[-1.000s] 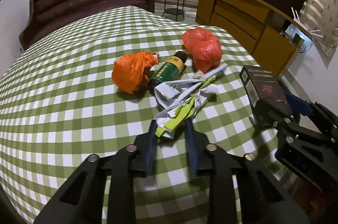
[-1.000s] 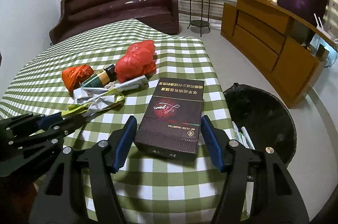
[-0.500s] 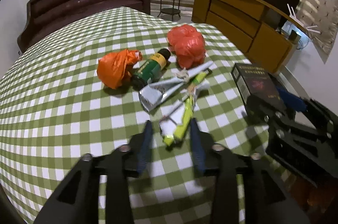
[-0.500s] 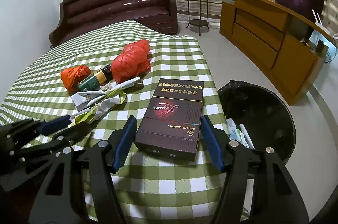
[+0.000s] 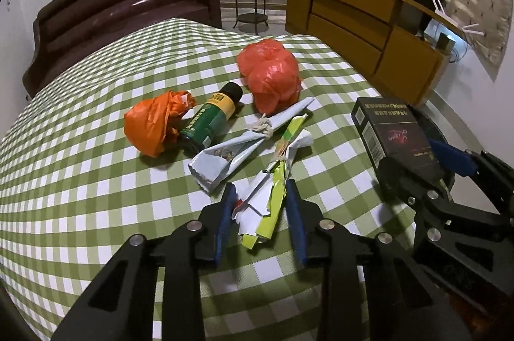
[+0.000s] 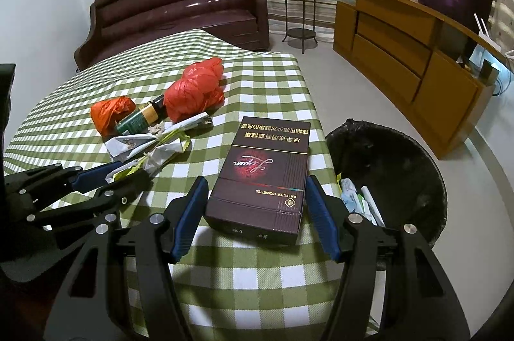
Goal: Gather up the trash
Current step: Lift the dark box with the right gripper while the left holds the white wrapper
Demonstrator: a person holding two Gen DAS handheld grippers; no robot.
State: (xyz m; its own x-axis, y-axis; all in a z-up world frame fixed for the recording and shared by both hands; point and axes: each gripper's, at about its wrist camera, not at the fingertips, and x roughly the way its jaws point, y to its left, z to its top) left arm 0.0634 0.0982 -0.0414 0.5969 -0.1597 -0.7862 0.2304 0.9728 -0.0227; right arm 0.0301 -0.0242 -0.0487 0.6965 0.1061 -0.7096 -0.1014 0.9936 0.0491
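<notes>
Left hand-held gripper [image 5: 259, 207] slid forward, jaws closing around crumpled yellow-green-white wrapper [image 5: 271, 196] for binning; right hand-held gripper [image 6: 257, 214] open, straddling dark maroon cigarette carton [image 6: 261, 177].

left wrist: close, angled down over table [image 5: 96, 180] | right wrist: same, nearer bin [image 6: 401, 154] | shared: trash pile [image 5: 257, 129]

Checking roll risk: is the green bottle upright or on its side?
On its side: the green bottle lies flat on the checked tablecloth, black cap pointing toward the sofa.
</notes>
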